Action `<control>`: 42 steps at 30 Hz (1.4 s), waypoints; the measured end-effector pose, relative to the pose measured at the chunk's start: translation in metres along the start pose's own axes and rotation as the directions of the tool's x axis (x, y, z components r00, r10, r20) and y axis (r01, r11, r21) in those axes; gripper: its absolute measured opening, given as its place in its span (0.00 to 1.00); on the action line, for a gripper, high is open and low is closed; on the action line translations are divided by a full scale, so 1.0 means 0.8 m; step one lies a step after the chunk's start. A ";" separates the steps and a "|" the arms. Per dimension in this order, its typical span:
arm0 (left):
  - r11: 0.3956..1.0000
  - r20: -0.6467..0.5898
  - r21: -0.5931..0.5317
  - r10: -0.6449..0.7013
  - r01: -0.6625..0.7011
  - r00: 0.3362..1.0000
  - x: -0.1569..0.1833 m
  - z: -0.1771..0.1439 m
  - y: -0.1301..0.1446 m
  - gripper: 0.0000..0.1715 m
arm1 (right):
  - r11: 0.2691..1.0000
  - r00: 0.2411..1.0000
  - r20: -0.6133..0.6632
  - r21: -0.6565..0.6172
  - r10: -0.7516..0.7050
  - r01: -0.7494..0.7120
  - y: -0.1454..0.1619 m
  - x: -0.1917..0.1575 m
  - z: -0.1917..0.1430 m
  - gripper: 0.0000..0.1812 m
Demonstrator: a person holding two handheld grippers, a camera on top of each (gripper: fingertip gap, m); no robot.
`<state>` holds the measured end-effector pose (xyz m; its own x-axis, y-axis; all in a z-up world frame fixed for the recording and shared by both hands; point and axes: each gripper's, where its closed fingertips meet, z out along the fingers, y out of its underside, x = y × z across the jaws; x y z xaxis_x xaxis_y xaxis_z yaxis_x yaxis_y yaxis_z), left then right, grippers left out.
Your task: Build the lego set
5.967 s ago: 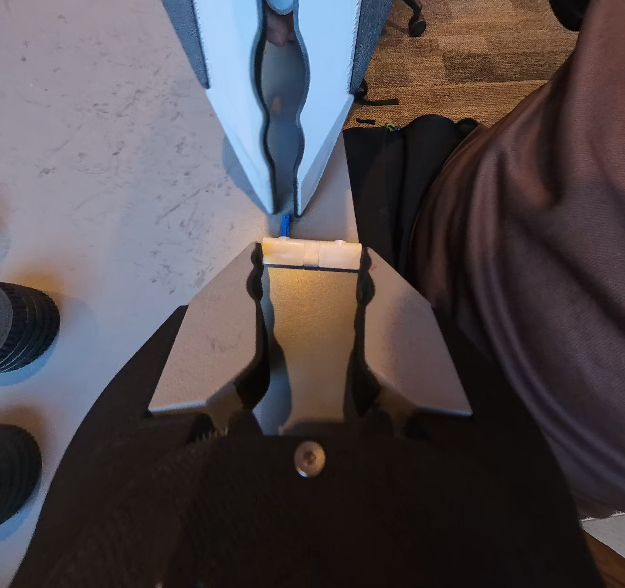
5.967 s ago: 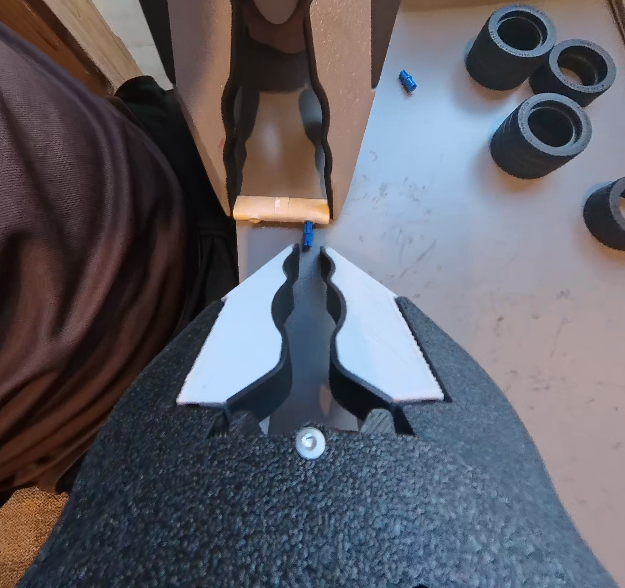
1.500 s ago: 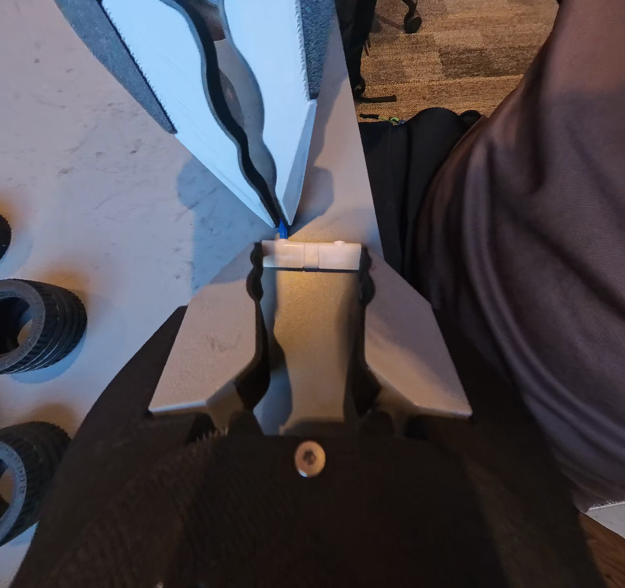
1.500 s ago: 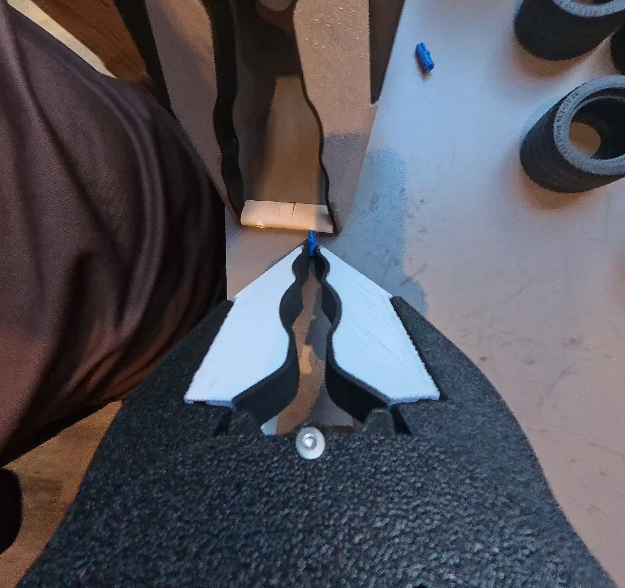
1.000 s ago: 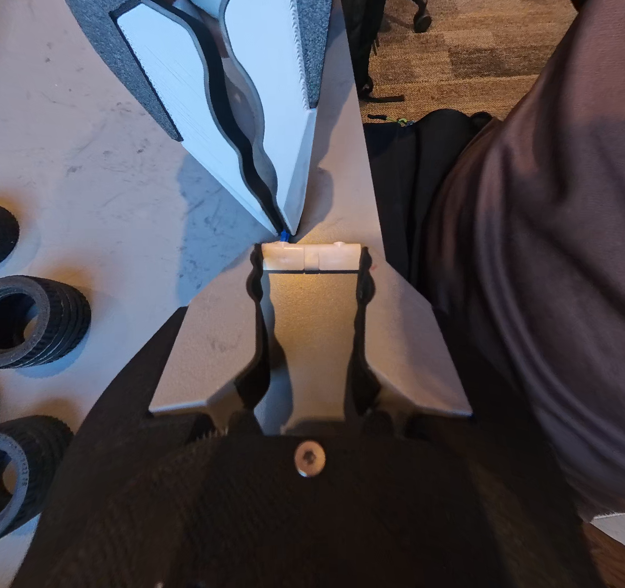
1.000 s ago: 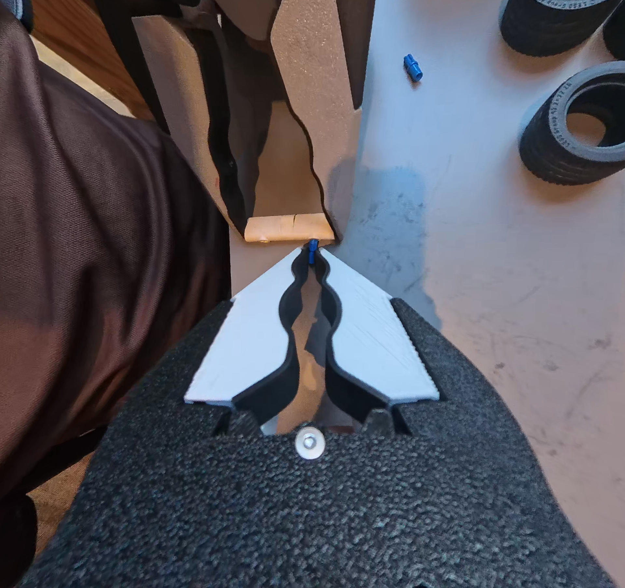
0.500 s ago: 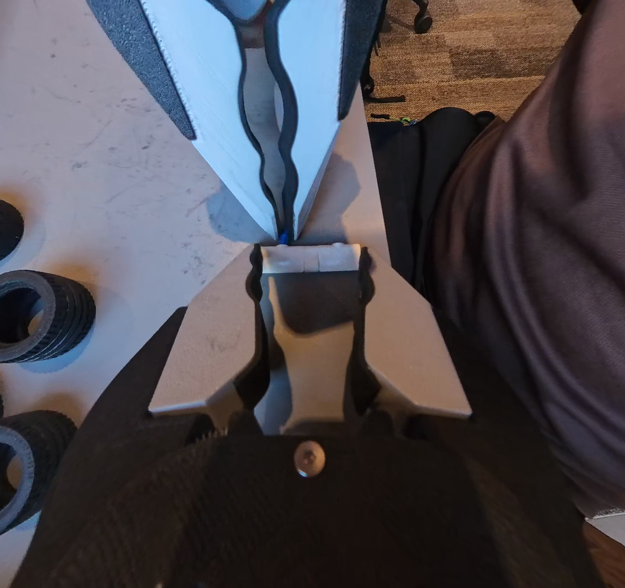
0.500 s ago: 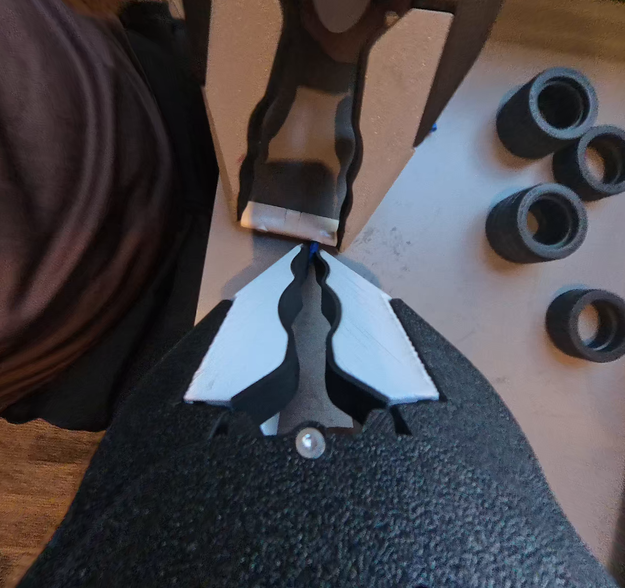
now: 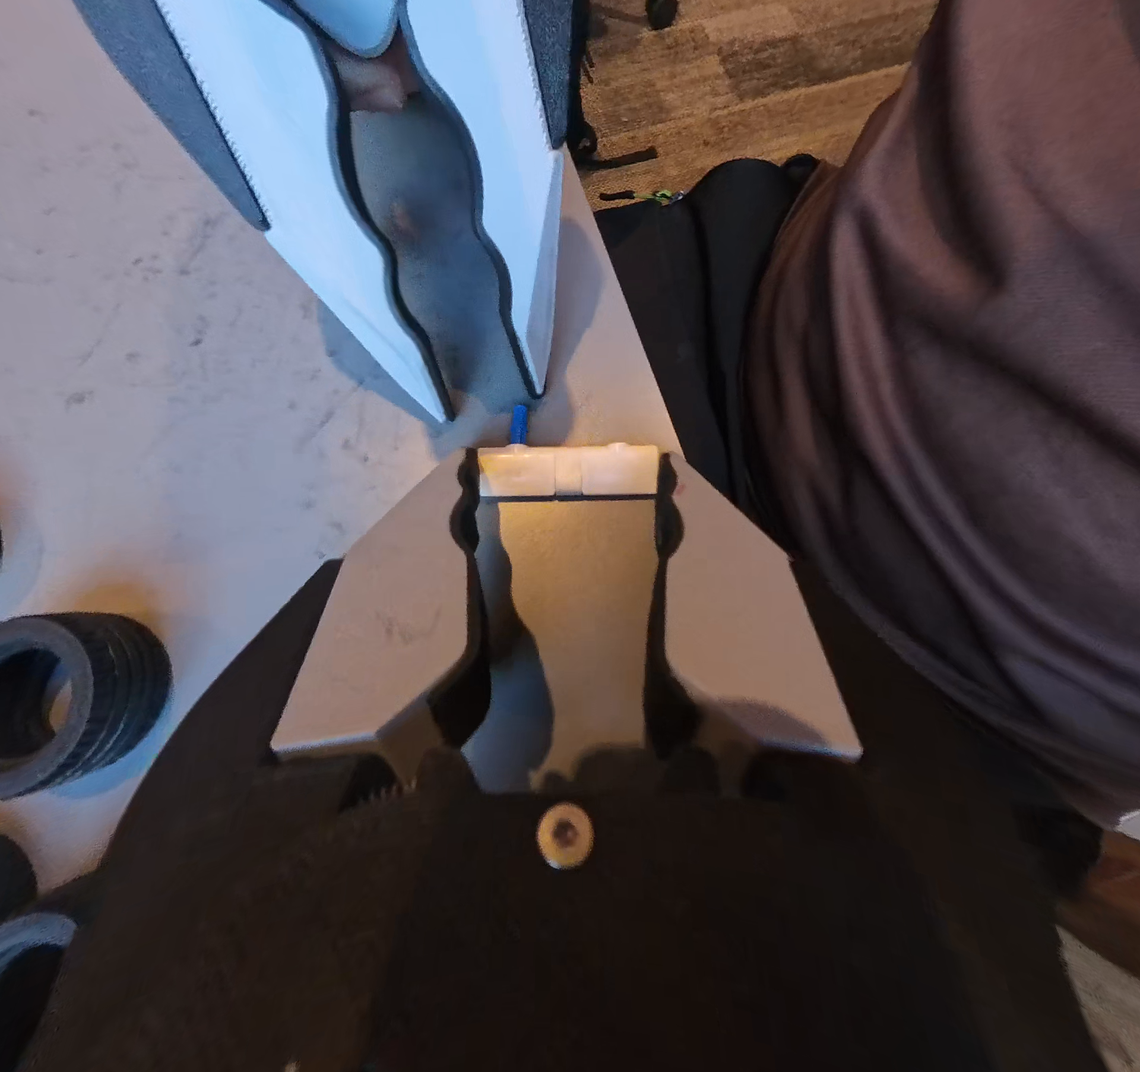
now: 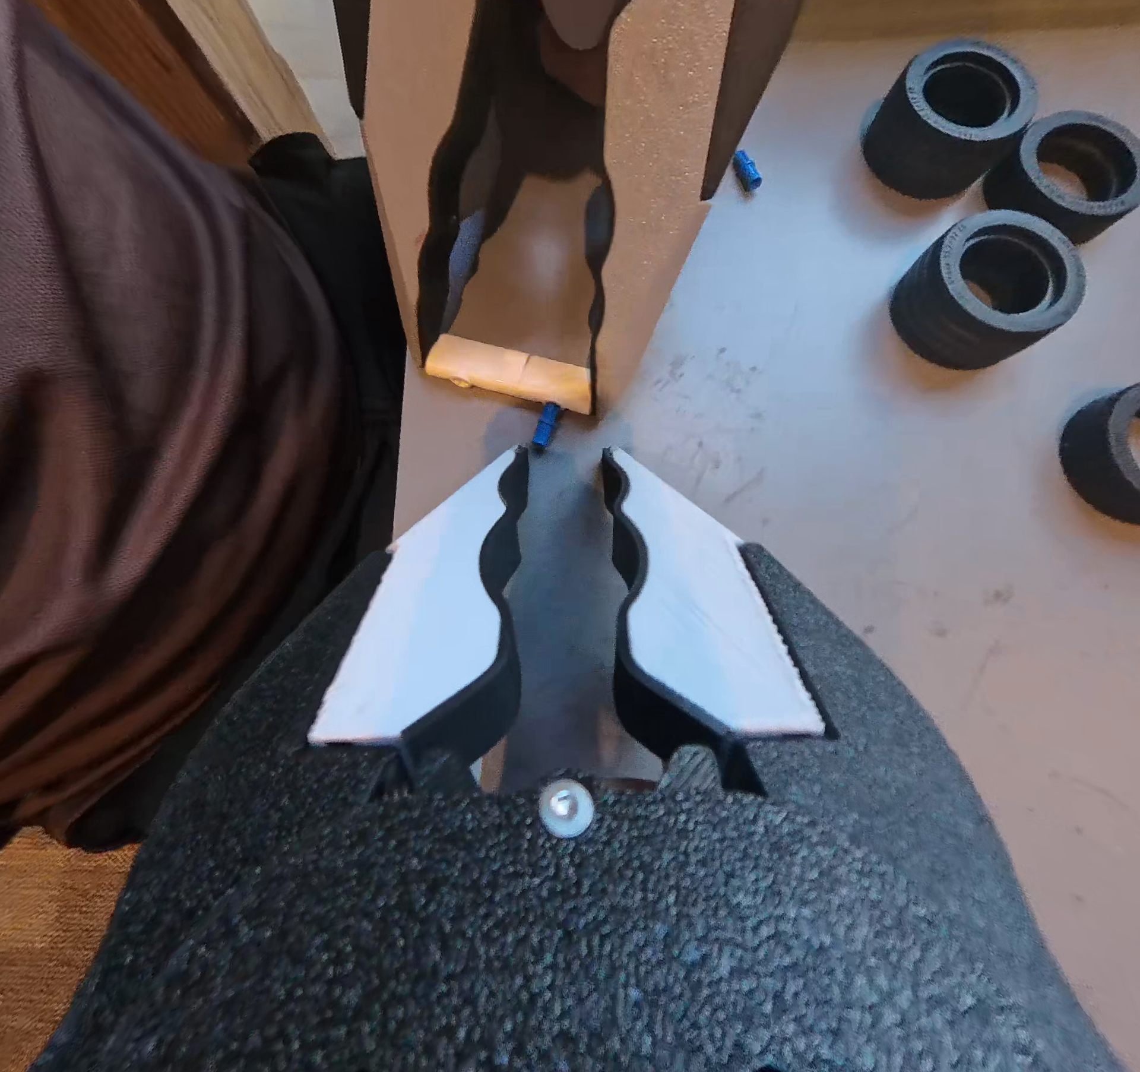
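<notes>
Clamping a pale beam across its length, the left gripper is holding the piece crosswise between its two fingertips, just above the near edge of the table. A small blue pin is sticking out of the beam's far face, close to the end on the left side of the left wrist view, and it is pointing toward the right gripper. That gripper is facing the left one head-on, with its white fingers standing apart and a clear gap showing between their tips; the pin's free end is sitting just in front of that gap, touched by neither finger as far as the frames show.

From the right wrist view the same beam is appearing tan in the warm light, pinched between the brown fingers of the left gripper, with the pin hanging off its near face and tilting slightly. The right gripper is sitting just short of it, its jaws parted and holding nothing.

A second blue pin is lying loose on the table, just beside the left gripper. Four black tyres are resting on their sides in a loose group further out, well apart from the beam. A person's dark maroon shirt is filling the side of both views next to the table edge, and a carpeted floor with a chair's castor is showing beyond
</notes>
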<state>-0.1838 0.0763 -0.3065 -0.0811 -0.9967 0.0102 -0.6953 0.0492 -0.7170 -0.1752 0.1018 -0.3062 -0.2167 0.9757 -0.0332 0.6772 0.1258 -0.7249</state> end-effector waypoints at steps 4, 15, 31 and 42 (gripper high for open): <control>0.999 -0.024 0.005 0.048 -0.048 0.999 0.004 -0.001 0.000 0.33 | 0.999 1.000 0.022 0.051 -0.002 0.001 -0.011 -0.007 -0.007 0.18; 0.998 0.017 0.007 0.068 -0.068 0.998 -0.005 -0.002 -0.001 0.40 | 0.984 0.982 0.077 0.041 0.172 -0.176 -0.009 0.000 -0.002 0.26; 0.921 0.313 0.042 -0.379 0.386 0.871 -0.005 -0.071 0.032 0.35 | 0.992 0.982 0.144 0.052 -0.120 0.114 -0.035 -0.016 0.015 0.32; 0.837 0.401 -0.057 -0.480 0.544 0.780 0.011 -0.028 0.025 0.18 | 0.987 0.969 0.186 0.005 -0.161 0.163 -0.026 -0.018 0.028 0.30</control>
<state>-0.2144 0.0704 -0.3056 0.5568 -0.8275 0.0719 -0.6667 -0.4969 -0.5555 -0.2021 0.0813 -0.3062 -0.4498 0.8921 -0.0428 0.6293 0.2825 -0.7240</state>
